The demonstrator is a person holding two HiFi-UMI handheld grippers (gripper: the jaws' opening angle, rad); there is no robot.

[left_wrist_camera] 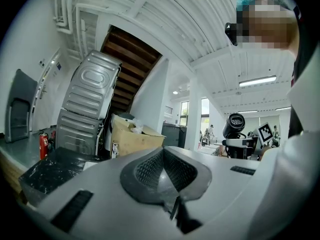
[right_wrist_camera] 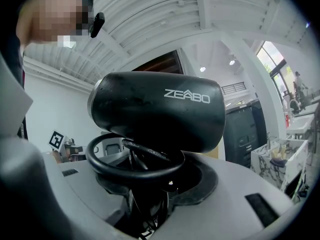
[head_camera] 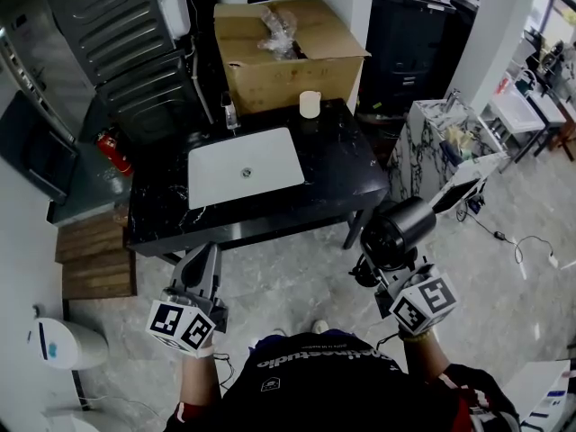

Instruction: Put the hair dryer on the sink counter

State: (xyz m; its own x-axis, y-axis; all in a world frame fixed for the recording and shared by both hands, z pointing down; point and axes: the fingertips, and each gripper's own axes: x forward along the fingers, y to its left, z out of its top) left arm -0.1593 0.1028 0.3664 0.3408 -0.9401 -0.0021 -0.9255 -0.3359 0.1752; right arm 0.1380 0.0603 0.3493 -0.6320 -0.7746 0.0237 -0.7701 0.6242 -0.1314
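Observation:
A black hair dryer [head_camera: 398, 230] with a coiled cord stands upright in my right gripper [head_camera: 378, 270], which is shut on its handle, in front of the counter's right corner. In the right gripper view the dryer's barrel [right_wrist_camera: 160, 111] fills the middle and the cord loops over the jaws of the right gripper [right_wrist_camera: 150, 186]. The black sink counter [head_camera: 342, 165] with a white basin [head_camera: 270, 156] lies ahead. My left gripper [head_camera: 205, 261] points up below the counter's front edge. Its pads meet with nothing between them, as the left gripper view shows at the left gripper [left_wrist_camera: 167, 176]. The dryer [left_wrist_camera: 234, 125] also appears there, at the right.
On the counter stand a faucet [head_camera: 229, 113] and a white cup [head_camera: 310, 104]. Behind it sits a cardboard box [head_camera: 279, 61]. A grey appliance [head_camera: 126, 43] leans at the back left, wooden steps [head_camera: 94, 255] lie left, and a marble-pattern cabinet [head_camera: 423, 151] stands right.

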